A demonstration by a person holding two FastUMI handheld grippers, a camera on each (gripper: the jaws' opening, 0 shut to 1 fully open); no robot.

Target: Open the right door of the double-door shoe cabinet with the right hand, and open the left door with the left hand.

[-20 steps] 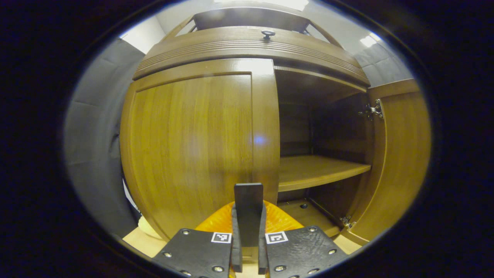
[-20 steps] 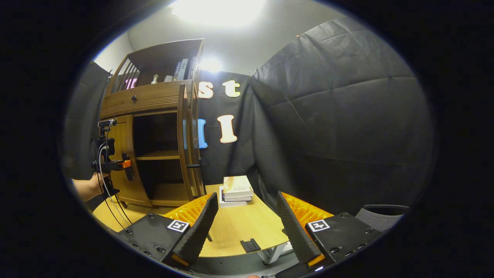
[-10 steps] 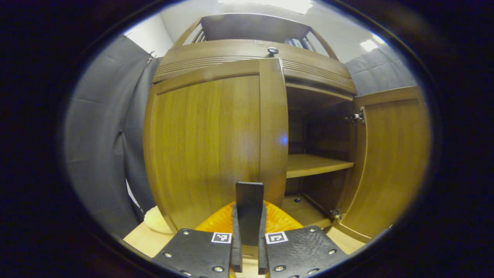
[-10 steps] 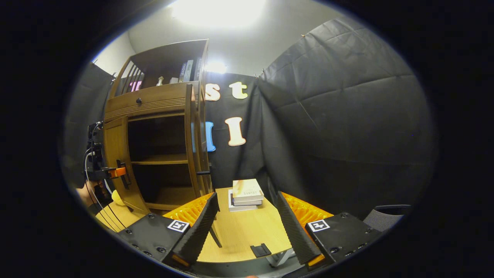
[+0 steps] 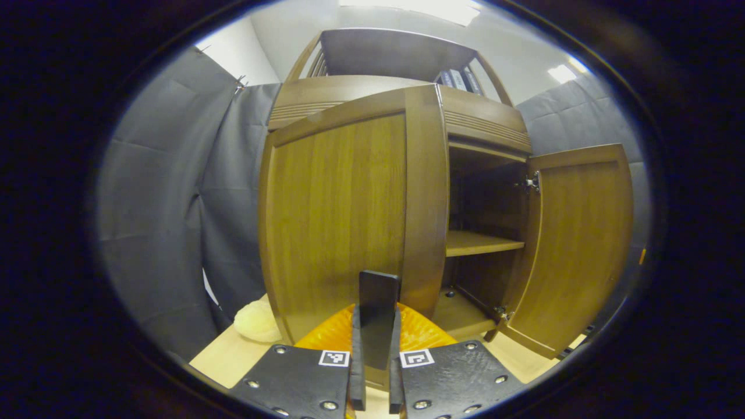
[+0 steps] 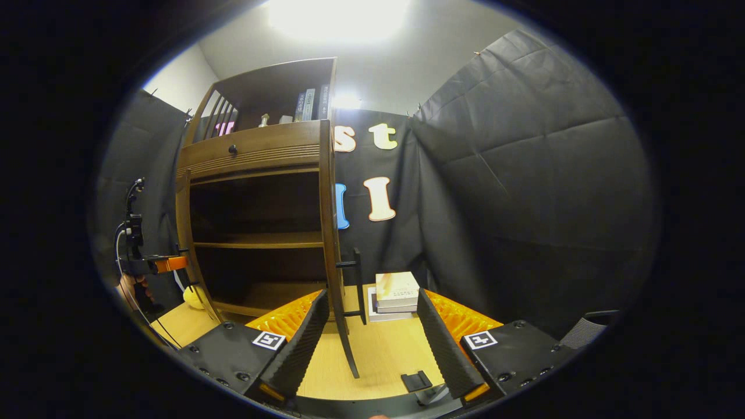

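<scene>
Left gripper: clamped on the left door's handle.
Left door: partly swung out.
Right gripper: fingers spread, holding nothing.
Right door: stood wide open, edge-on, over the table's front edge.

The left door ahead of the left claw is brown wood with a smooth, slightly glossy finish and visible grain; its flat handle, clamped between the claw's fingers, looks matt and smooth. The right door is the same varnished wood, with shiny metal hinges. Beyond the right claw, the table is pale, smooth wood laminate, the books paper, and the wall matt quilted cloth.
</scene>
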